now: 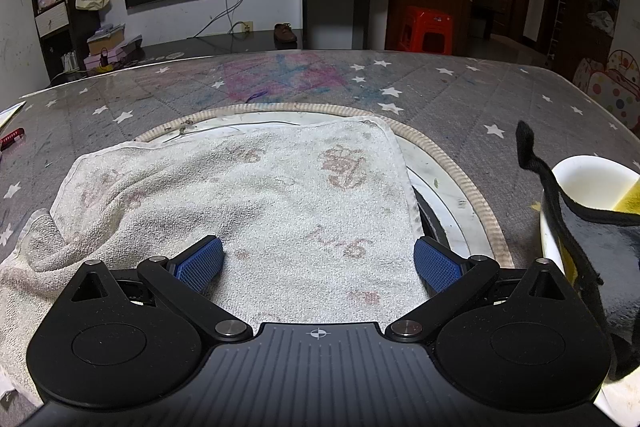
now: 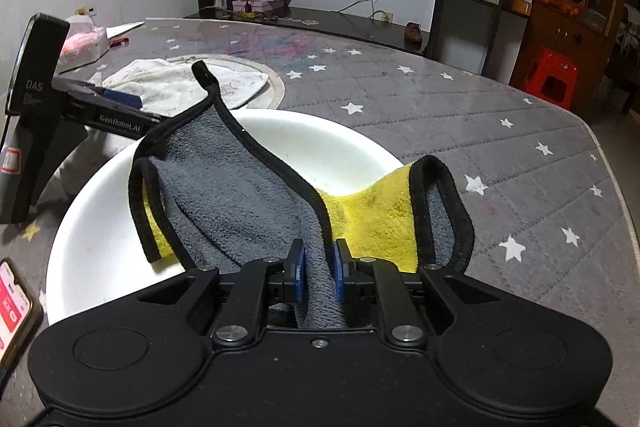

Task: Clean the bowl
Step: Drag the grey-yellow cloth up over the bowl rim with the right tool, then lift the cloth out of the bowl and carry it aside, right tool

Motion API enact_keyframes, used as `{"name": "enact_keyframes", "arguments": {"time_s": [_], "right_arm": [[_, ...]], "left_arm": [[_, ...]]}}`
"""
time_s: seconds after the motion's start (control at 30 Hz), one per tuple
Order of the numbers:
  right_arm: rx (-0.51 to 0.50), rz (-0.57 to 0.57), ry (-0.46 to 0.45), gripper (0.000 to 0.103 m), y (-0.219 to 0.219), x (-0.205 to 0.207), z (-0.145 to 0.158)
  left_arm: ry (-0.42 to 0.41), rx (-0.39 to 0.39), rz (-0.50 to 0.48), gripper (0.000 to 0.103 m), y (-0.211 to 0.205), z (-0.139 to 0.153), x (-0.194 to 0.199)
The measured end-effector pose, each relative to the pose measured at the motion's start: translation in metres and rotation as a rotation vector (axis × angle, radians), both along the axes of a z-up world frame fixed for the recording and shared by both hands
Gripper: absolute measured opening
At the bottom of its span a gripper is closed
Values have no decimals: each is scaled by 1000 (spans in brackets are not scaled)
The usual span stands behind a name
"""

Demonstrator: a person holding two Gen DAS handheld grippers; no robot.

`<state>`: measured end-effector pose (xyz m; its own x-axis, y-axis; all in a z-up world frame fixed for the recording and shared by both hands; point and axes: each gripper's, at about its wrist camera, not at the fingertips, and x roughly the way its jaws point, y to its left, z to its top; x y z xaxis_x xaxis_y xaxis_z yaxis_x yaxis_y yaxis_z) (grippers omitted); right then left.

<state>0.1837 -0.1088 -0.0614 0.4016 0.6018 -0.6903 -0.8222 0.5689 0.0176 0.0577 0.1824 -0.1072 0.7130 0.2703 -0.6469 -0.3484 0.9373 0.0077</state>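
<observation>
Bowl (image 2: 100, 247) upright on table (image 2: 500, 147) near its right edge, my right gripper (image 2: 319, 269) clamping grey-yellow cloth (image 2: 240, 195) over it, my left gripper (image 1: 319, 263) spread wide above white towel (image 1: 240, 187).

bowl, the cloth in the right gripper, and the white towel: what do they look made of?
Bowl: smooth, white, faintly glossy; plastic or glazed ceramic, cannot tell which.
Cloth: plush microfibre by the look, deep grey pile, yellow reverse, black stitched binding; right gripper is clamped on it.
White towel: looped cotton terry, matte, worn, with faded reddish print and grey stains.
</observation>
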Motion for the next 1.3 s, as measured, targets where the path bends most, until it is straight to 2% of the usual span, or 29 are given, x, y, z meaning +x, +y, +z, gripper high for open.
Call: {"name": "enact_keyframes", "arguments": {"time_s": [0.63,1.3], "right_arm": [[52,-78,-126,16,-22,12,30],[-7,-265,-160,16,-66,41,22]], "left_arm": [[0,0,0,103,0,0,0],[0,0,0,103,0,0,0]]}}
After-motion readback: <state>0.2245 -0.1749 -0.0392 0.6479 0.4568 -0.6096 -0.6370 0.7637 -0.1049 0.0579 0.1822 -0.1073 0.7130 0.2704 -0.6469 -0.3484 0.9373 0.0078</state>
